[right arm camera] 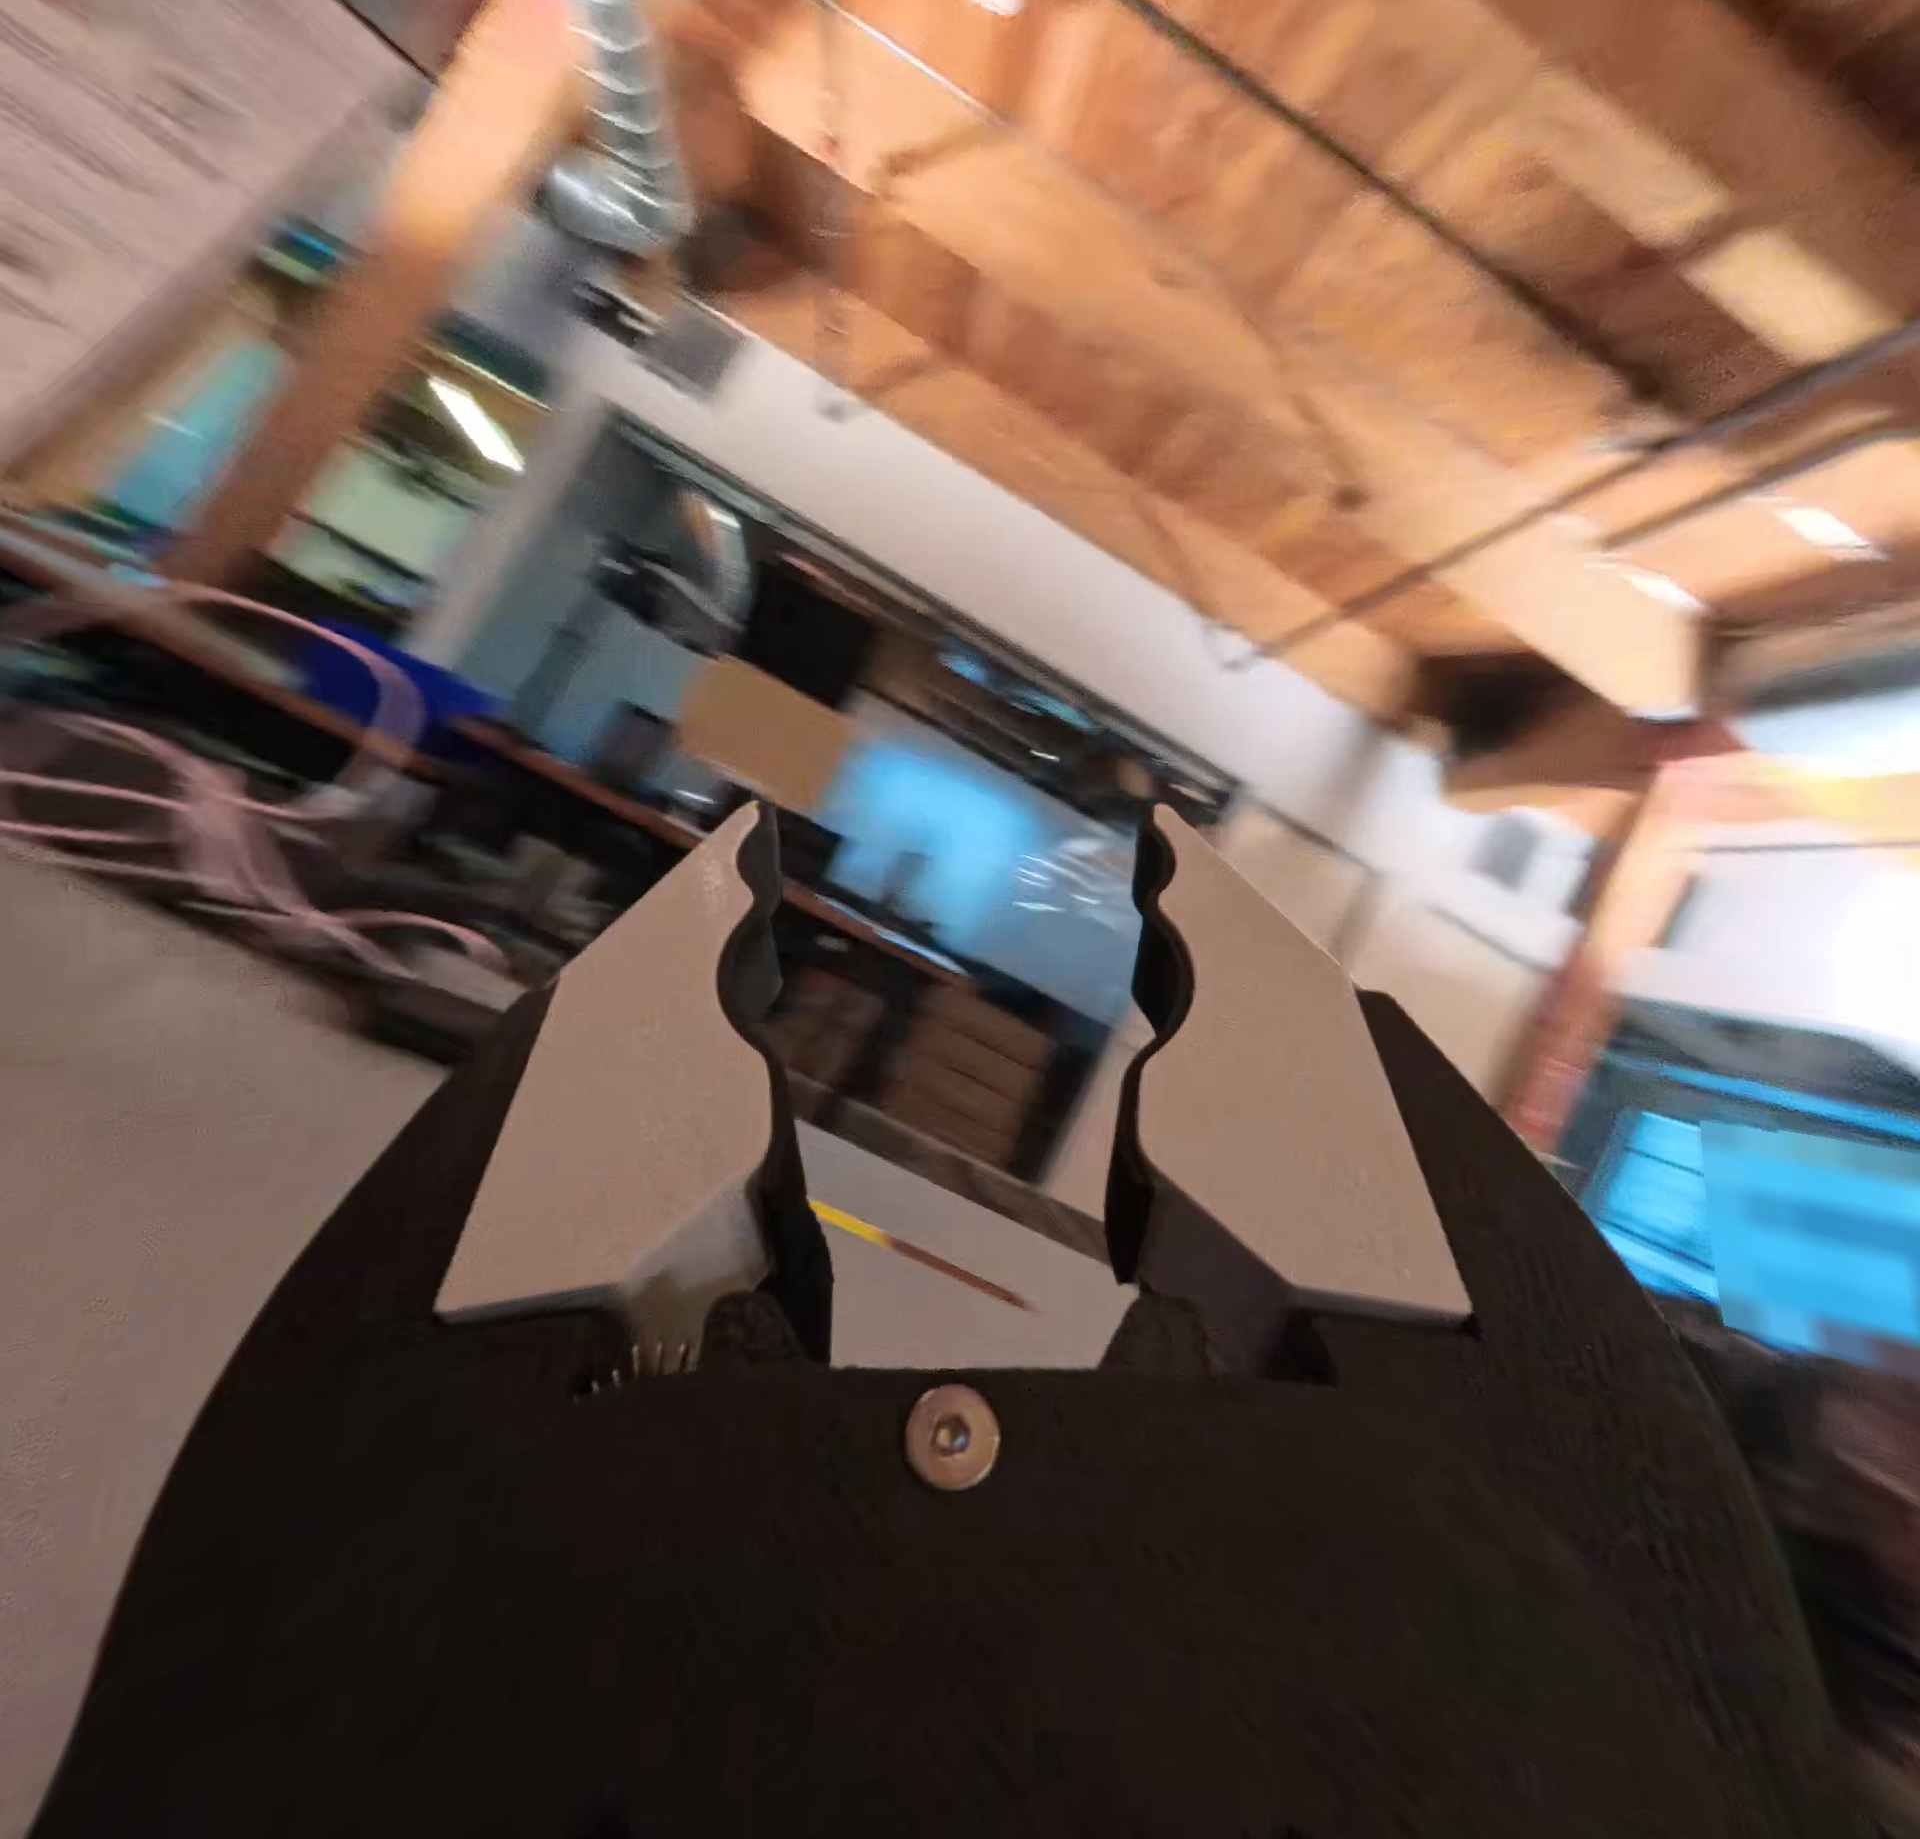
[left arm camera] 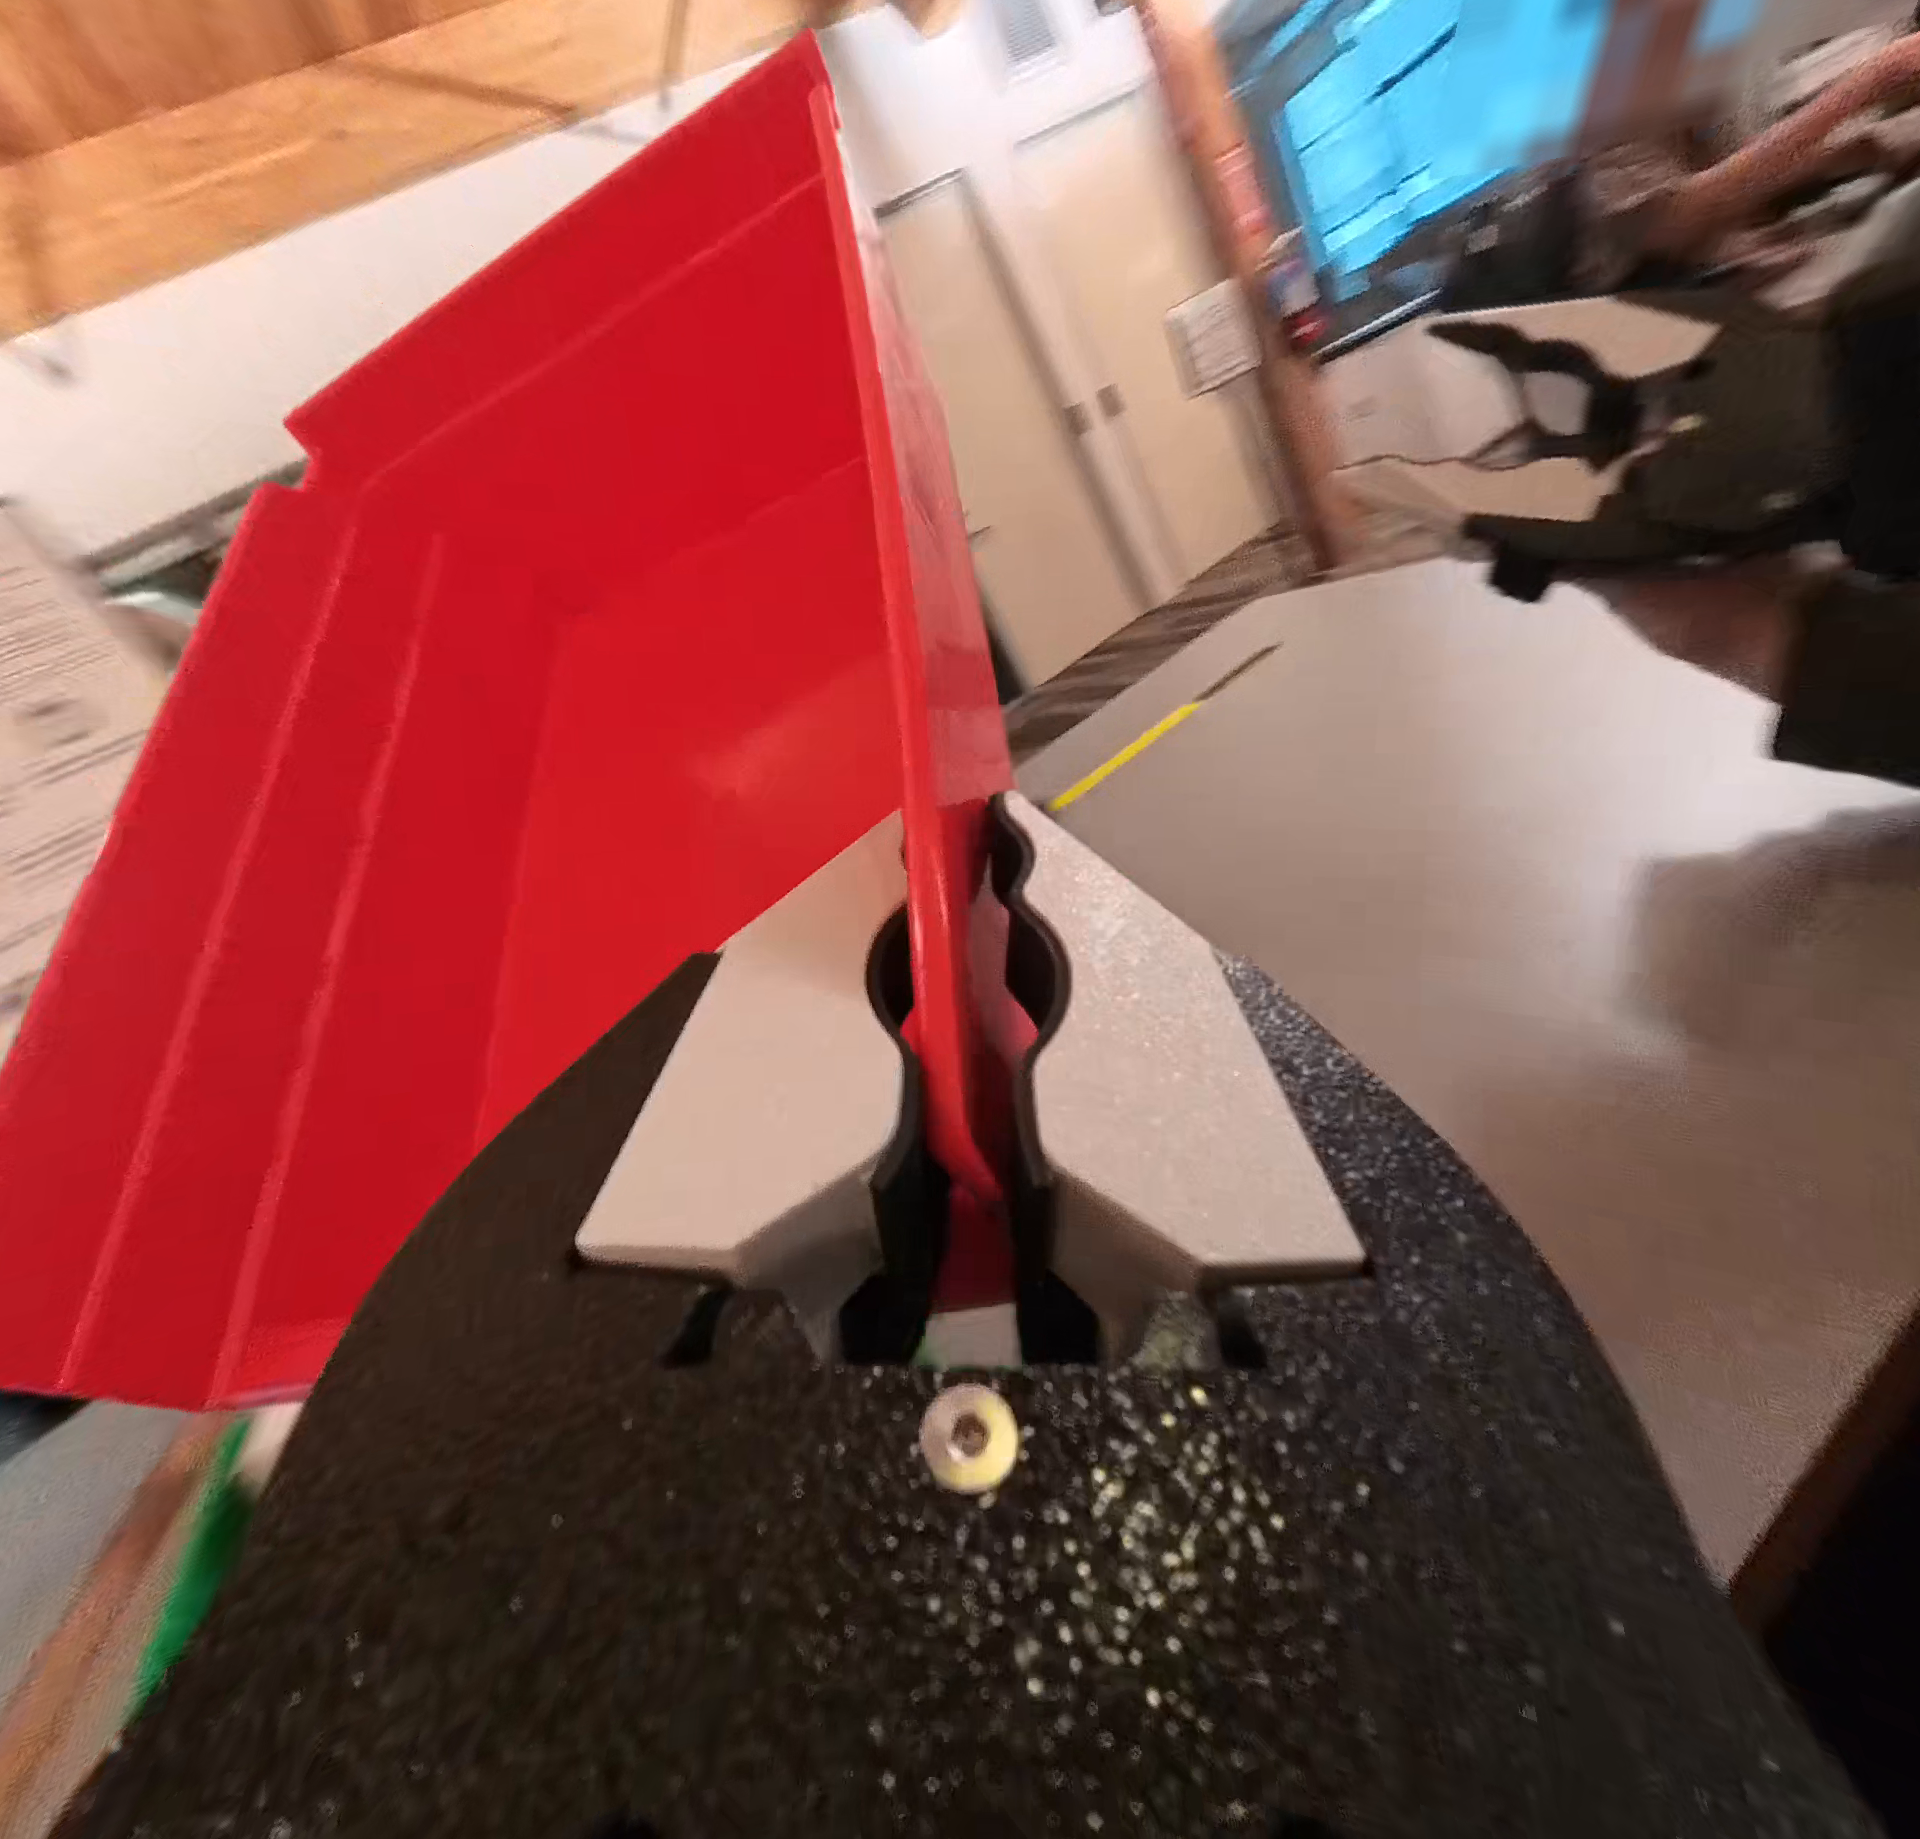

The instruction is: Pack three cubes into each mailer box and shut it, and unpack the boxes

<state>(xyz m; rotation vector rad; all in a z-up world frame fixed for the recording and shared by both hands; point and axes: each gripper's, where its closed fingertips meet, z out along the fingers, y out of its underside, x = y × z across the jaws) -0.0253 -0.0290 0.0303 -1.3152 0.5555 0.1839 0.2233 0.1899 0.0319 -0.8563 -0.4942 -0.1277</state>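
In the left wrist view my left gripper is shut on the side wall of an open red mailer box. The box is lifted off the grey table and tilted, with its open inside facing the camera; no cube shows inside it. In the right wrist view my right gripper is open and empty, raised above the table and pointing toward the room. The other gripper shows blurred at the far right of the left wrist view. No cubes are in view.
A yellow line is marked on the table near its far edge. A green thing shows blurred at the lower left. Desks with lit screens and chairs stand beyond the table. Both views are blurred by motion. Some 35 centimetres of space lies between my two pairs of fingers.
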